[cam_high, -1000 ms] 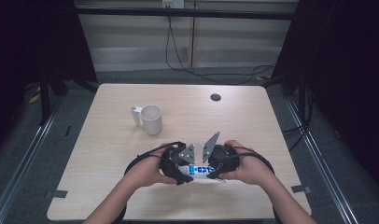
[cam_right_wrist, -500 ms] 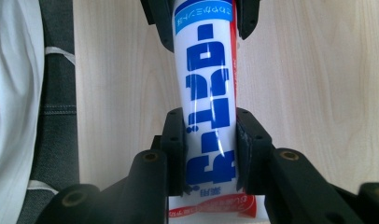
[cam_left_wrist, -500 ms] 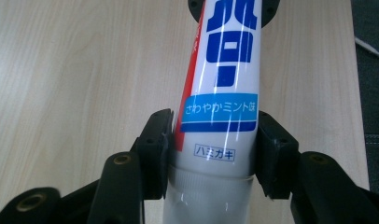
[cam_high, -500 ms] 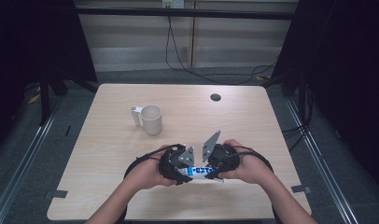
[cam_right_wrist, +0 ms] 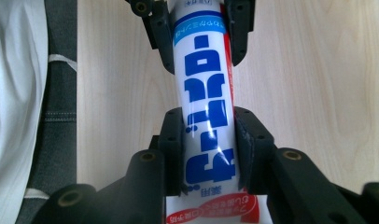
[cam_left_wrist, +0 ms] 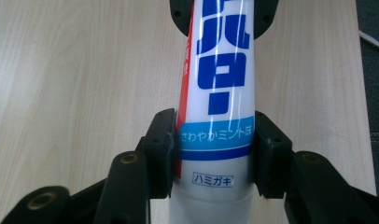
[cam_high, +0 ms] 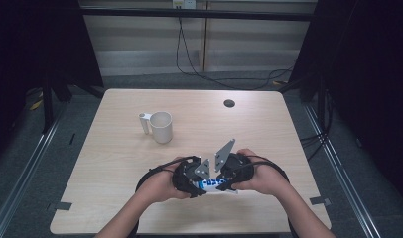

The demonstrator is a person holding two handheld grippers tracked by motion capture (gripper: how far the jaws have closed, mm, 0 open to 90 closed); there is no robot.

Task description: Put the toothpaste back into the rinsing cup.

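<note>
A white toothpaste tube [cam_high: 213, 184] with blue lettering lies level just above the table's front middle, held between both grippers. My left gripper [cam_left_wrist: 214, 144] grips the tube [cam_left_wrist: 220, 84] near its light-blue band; its jaws have just been closing and the pads now press on both sides. My right gripper [cam_right_wrist: 208, 149] is shut on the other end of the tube [cam_right_wrist: 206, 79], by the red-and-white part. Each gripper faces the other: the right gripper [cam_left_wrist: 220, 14] appears at the top of the left gripper view, and the left gripper [cam_right_wrist: 199, 28] at the top of the right gripper view.
A white mug [cam_high: 160, 127] stands upright left of centre on the wooden table [cam_high: 115, 163], its handle to the left. A small dark round disc [cam_high: 229, 103] lies near the far edge. The near edge runs just below the hands.
The left gripper's jaws have drawn in onto the tube's end. Both hands and the tube stay at the same spot near the front edge.
</note>
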